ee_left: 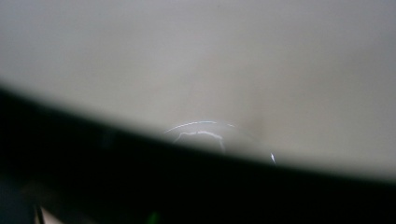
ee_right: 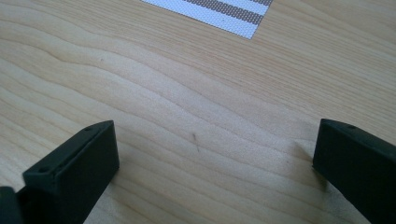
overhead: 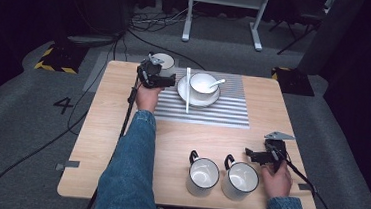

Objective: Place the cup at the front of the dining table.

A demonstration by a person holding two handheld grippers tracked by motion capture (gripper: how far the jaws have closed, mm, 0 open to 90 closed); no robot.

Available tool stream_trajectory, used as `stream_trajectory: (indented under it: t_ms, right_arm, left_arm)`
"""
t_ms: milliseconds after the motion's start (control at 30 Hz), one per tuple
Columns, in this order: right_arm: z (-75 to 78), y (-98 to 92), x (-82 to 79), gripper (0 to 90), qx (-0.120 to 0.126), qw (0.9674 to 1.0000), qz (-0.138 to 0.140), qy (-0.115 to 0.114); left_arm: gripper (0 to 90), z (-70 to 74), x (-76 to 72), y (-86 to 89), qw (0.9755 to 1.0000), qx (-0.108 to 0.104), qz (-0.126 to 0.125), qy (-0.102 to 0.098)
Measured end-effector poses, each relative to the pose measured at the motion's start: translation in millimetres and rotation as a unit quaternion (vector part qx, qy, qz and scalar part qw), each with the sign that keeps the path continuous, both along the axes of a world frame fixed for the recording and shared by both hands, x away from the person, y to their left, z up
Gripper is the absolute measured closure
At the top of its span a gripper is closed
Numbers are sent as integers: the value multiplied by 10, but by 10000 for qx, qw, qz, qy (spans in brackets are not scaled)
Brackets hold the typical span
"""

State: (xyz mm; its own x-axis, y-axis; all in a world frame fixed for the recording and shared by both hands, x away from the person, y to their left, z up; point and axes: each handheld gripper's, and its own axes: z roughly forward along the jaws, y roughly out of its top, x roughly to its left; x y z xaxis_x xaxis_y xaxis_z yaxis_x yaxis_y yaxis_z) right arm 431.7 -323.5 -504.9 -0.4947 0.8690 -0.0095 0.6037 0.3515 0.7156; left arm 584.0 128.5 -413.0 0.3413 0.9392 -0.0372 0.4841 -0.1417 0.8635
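Note:
A white mug (overhead: pixel 164 61) stands at the far left corner of the striped placemat (overhead: pixel 223 110). My left gripper (overhead: pixel 151 77) is right against its near side and looks shut on it. In the left gripper view the mug's pale wall (ee_left: pixel 224 60) is blurred and pressed up to the lens above a dark band, and the jaws are hidden. My right gripper (overhead: pixel 252 154) rests low on the table near the front right, open, beside two white mugs (overhead: pixel 203 176) (overhead: pixel 240 180). In the right gripper view my right gripper (ee_right: pixel 215 158) has bare wood between its wide-apart jaws.
On the placemat sits a white plate (overhead: pixel 182 86) carrying a bowl (overhead: pixel 202 83) with a spoon (overhead: pixel 218 81). White chopsticks (overhead: pixel 187 89) lie across the plate's left side. The wooden table (overhead: pixel 110 143) is bare at left; a placemat corner (ee_right: pixel 224 11) lies ahead of the right gripper.

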Motion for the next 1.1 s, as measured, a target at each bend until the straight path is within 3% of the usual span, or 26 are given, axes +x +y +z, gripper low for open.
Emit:
stream_trajectory:
  t_ms: [167,400,533,867,1000,1100]
  right_arm:
    - [0,0,0,2,-1,10000,2,-1]
    - [0,0,0,2,-2,10000,5,1]
    - [1,-5,-2,2,-44,10000,27,-1]
    - [3,10,-8,2,35,10000,0,32]
    - [3,10,-8,2,35,10000,0,33]
    - [3,10,-8,2,35,10000,1,30]
  left_arm:
    - [41,-132,43,13,9999,-16,120,101]
    - [41,-315,60,-35,9994,-100,94,318]
    - [41,-438,24,-56,9998,-117,-9,165]
    - [41,-650,3,-128,9994,-92,-48,344]
    - [41,-730,-30,-149,9989,-203,-70,411]
    - [41,-762,-35,-153,9987,-118,-57,488]
